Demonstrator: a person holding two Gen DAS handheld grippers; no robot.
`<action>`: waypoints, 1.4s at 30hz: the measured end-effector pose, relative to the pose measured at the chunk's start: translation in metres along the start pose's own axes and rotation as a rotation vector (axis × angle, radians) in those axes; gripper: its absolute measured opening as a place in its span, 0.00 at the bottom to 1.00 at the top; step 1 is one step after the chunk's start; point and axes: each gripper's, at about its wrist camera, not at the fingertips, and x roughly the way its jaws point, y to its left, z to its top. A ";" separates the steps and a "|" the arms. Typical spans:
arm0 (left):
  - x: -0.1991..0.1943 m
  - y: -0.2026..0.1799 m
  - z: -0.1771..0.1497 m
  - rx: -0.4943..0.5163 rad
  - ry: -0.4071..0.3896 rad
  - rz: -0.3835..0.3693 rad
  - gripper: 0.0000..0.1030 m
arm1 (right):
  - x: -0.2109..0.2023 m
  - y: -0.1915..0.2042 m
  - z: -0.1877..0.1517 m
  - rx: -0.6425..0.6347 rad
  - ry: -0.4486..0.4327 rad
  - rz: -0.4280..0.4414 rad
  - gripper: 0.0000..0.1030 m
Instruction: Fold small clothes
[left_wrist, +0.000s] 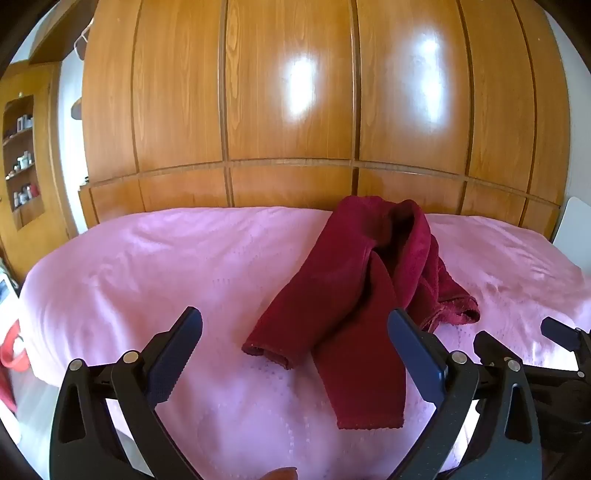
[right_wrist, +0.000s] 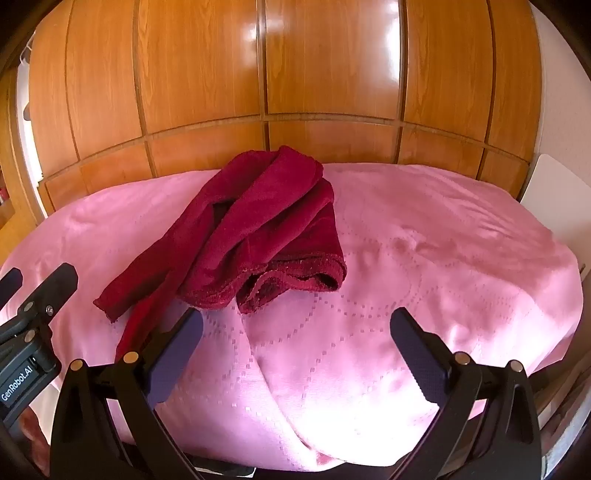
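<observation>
Crumpled red garment (left_wrist: 354, 280) — pink bedspread (left_wrist: 147, 266)

One dark red garment (left_wrist: 351, 295); one pink bedspread (left_wrist: 147, 277); two grippers; one wooden wardrobe (left_wrist: 295, 110).

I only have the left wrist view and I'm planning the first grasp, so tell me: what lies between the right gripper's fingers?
Observer: Only pink bedspread. The right gripper stands wide open, and the red garment lies up and to its left.
Operator: Does the garment touch it?
Observer: One leg cuff runs behind its left finger. I cannot tell whether they touch.
Operator: And the bunched end?
Observer: Its wide hem faces the right gripper and gapes open, with the layers apart.
</observation>
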 end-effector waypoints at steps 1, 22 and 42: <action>0.000 0.000 0.000 0.000 -0.002 0.000 0.97 | -0.001 0.001 0.000 -0.001 0.000 0.001 0.98; 0.007 0.009 -0.011 -0.037 0.034 -0.003 0.97 | 0.010 0.007 0.000 0.002 0.055 0.030 0.98; 0.013 0.015 -0.010 -0.063 0.059 -0.019 0.97 | 0.016 0.007 -0.003 -0.006 0.072 0.054 0.98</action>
